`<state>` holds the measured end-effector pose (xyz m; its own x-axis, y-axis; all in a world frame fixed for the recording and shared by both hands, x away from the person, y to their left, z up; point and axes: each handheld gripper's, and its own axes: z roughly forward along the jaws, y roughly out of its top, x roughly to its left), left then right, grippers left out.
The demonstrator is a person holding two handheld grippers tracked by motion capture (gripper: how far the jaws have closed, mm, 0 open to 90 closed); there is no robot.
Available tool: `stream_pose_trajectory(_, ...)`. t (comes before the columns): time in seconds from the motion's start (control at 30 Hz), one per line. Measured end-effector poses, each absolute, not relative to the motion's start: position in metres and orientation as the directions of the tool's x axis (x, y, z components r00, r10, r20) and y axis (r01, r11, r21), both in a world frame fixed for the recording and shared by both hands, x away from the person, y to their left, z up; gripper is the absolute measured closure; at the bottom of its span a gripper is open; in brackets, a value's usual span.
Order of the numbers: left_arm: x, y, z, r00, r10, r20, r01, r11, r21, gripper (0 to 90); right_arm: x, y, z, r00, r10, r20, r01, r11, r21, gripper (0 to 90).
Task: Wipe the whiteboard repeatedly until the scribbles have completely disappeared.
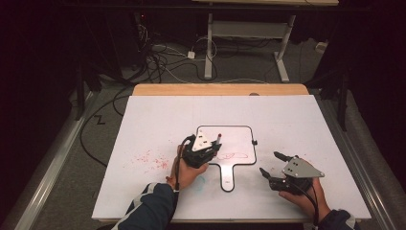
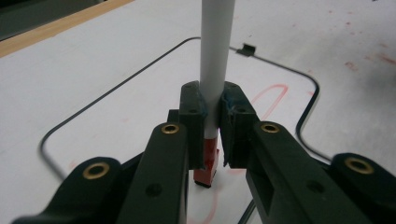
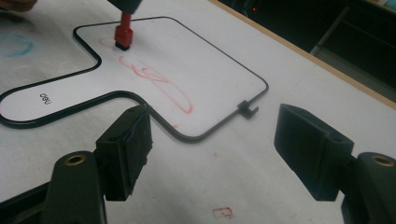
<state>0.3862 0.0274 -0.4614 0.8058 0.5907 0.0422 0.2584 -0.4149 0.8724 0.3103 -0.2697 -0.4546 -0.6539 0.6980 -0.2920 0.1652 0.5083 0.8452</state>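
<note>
White-covered table (image 1: 297, 120), wood edge at far side. Paddle-shaped whiteboard (image 1: 239, 139) flat on it, under left gripper (image 1: 203, 148), left of right gripper (image 1: 275, 167). Red smears (image 1: 151, 159) left of left gripper.

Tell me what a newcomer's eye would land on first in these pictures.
First, the left claw shut on a white marker with a red tip, pressing that tip onto the small paddle-shaped whiteboard with a thin black rim at the middle of the white-covered table. Next, the red scribble already on that board. The right claw hovers open to the board's right, holding nothing.
</note>
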Motion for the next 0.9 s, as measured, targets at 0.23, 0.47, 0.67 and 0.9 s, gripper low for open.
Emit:
stream_pose_trajectory(0.23, 0.388, -0.003, -0.463, 0.825, 0.563, 0.037, 0.236, -0.404, 0.884, 79.0, 0.311, -0.269, -0.458, -0.666, 0.688, -0.286, 0.173, 0.516, 0.839, 28.2)
stream_pose_trajectory(0.47, 0.391, 0.005, -0.462, 0.814, 0.578, 0.063, 0.234, -0.425, 0.874, 79.0, 0.31, -0.269, -0.458, -0.668, 0.688, -0.285, 0.171, 0.515, 0.84, 28.2)
stream_pose_trajectory(0.67, 0.388, 0.038, -0.461, 0.796, 0.602, 0.054, 0.263, -0.425, 0.866, 79.0, 0.311, -0.27, -0.458, -0.667, 0.689, -0.285, 0.176, 0.517, 0.838, 28.2)
stream_pose_trajectory(0.9, 0.378, 0.069, -0.46, 0.786, 0.614, 0.073, 0.268, -0.445, 0.854, 78.9, 0.312, -0.269, -0.459, -0.661, 0.694, -0.286, 0.183, 0.519, 0.835, 28.1)
